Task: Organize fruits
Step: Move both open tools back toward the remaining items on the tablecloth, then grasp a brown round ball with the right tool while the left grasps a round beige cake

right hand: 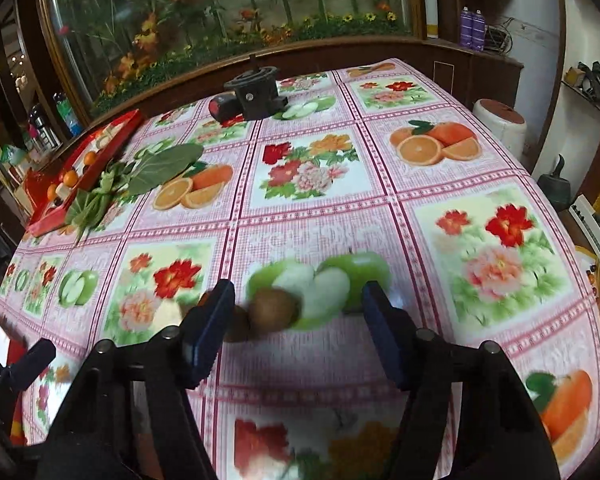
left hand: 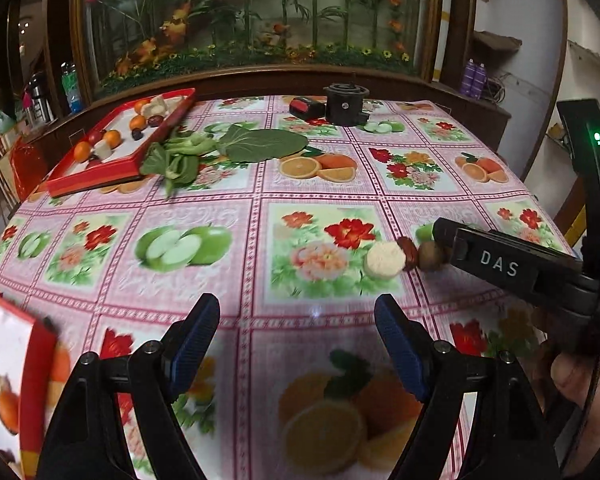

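The desk (left hand: 236, 216) fills both views under a glossy pink plastic cloth printed with squares of flowers, halved oranges and green apples. At the upper left of each frame lies a flat red tray (left hand: 100, 176) with a white floor, holding small round oranges, dark plums and pale chunks; loose green leaves (left hand: 260, 146) lie against its near edge. A black round device (left hand: 346, 106) stands at the far edge in the upper middle.

Only the left wrist view shows a second red-rimmed tray (left hand: 40, 364) at the lower left of the frame, blurred, and the row of small fruits at centre right: a pale, matte disc slice (left hand: 385, 260), a glossy dark red date (left hand: 408, 254) touching it, and a fuzzy brown kiwi (left hand: 430, 255). The right tool (left hand: 444, 246) reaches in from the right of that frame, its black tip at the kiwi.

Only the right wrist view shows the brown kiwi (right hand: 272, 312) from close up, low in the centre, between the spread blue ribbed pads of the right tool (right hand: 298, 304), nearer the left pad and untouched by either.

The left tool (left hand: 298, 320) stands wide with nothing between its pads, at the bottom of its own frame
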A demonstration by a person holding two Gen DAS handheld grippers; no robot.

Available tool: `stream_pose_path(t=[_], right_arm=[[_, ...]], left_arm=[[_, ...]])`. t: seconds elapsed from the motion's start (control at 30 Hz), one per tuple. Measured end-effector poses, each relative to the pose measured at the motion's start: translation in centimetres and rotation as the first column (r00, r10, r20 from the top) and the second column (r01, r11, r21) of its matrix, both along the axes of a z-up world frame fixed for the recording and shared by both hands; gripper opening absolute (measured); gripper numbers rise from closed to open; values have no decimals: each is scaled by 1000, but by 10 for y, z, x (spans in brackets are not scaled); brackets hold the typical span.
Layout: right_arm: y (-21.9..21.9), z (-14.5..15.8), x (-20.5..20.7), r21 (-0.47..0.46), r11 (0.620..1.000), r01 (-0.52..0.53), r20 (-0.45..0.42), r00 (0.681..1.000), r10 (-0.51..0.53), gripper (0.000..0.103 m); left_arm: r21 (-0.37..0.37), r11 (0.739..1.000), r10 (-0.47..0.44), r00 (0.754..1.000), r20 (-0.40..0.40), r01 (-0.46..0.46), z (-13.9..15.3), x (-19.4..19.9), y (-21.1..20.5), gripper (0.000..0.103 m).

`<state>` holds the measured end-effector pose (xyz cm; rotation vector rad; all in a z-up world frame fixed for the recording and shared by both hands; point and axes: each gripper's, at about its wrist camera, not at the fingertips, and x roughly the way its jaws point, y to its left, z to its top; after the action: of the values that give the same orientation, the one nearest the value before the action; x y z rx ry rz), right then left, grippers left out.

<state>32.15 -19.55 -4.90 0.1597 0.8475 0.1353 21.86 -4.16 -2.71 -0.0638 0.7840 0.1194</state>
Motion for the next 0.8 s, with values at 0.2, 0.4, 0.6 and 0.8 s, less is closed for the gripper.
stream_pose_path(t=[0.2, 0.4, 0.6, 0.8], right_arm=[[2, -8, -6, -88, 996, -29, -18, 999, 27, 26], [-18, -8, -15, -3, 1000, -4, -8, 1000, 4, 26], [-22, -7, -17, 34, 999, -8, -5, 1000, 9, 26], [-17, -6, -31, 14, 999, -31, -9, 999, 32, 26]], left_arm=[[-1, 999, -38, 999, -11, 38, -7, 21, -17, 78], [-9, 998, -63, 997, -55, 62, -11, 44, -29, 74], [48, 996, -76, 994, -82, 80, -14, 51, -39, 27], [48, 996, -67, 994, -91, 71, -13, 29, -25, 27]])
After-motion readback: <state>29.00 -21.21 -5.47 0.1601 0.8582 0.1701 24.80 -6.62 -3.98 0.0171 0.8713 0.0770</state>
